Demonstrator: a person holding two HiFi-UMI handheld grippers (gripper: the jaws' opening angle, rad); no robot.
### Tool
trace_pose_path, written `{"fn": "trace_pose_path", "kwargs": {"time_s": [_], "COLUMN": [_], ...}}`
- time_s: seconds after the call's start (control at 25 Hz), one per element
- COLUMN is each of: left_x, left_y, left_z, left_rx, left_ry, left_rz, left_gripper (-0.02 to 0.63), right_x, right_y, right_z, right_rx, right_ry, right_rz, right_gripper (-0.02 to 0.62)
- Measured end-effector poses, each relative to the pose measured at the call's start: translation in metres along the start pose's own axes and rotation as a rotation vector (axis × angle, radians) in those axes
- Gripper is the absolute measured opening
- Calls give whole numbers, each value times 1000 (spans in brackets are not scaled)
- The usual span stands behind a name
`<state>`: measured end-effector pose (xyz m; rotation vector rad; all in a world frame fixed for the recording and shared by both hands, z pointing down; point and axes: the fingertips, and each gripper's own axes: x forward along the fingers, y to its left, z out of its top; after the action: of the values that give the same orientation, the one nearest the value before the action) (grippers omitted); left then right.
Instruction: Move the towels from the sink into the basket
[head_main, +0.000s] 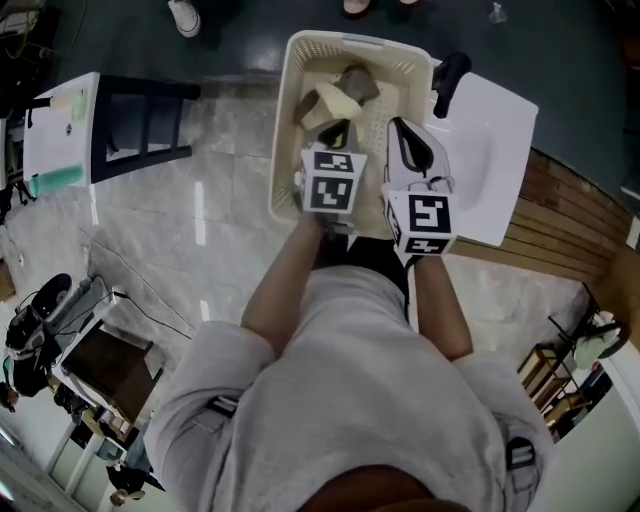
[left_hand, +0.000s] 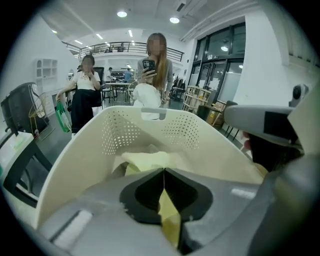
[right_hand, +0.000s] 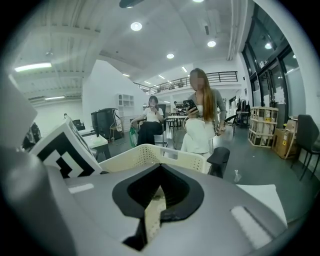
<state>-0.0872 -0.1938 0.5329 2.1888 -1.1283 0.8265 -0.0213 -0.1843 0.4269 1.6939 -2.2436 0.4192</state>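
A pale marble floor (head_main: 180, 200) lay beneath an open hall. Far beyond the jaws were two people (left_hand: 155, 65), one standing and one seated. The cream basket (left_hand: 80, 165) sat straight ahead of both grippers, and the white sink (head_main: 500, 140) lay right of the right gripper (right_hand: 160, 172). The left gripper (left_hand: 163, 175) was clamped on a yellow towel (left_hand: 170, 220) over the basket, and a grey towel (head_main: 355, 82) lay inside. The right gripper's jaws were closed and empty.
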Motion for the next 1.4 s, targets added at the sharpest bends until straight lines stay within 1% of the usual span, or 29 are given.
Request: {"fn": "trace_pose_path", "kwargs": {"time_s": [0.12,0.24,0.68,0.92,1.0,1.16,1.28,1.4], "left_x": [-2,-11,-56,-89,-98,-107,-116,-128], "left_y": [-4,-6,-10,-30,-40,-64,-78,-90], "left_z": [3,9,26,53,63,77,92,110], "left_rx": [19,25,-15,-28,-20,7,23,33], "left_ry": [-5,-30,-144,-269,-311,-360,-411,-483], "left_rz": [-8,1,74,99,103,81,70,55], "left_gripper": [31,51,51,46,20,20,20,20], "right_x": [-2,-5,-21,-39,-46,-61,-75,-89], "right_y": [-1,2,16,20,17,7,0,-6], "right_z": [-1,3,22,42,50,57,73,91], "right_rx": [-2,-12,-75,-113,-115,-120,-128,-128], "right_ry": [4,-2,-43,-82,-95,-118,-172,-243], "right_rz": [1,11,87,111,112,97,82,63], "right_gripper": [7,6,7,7,6,6,6,6]}}
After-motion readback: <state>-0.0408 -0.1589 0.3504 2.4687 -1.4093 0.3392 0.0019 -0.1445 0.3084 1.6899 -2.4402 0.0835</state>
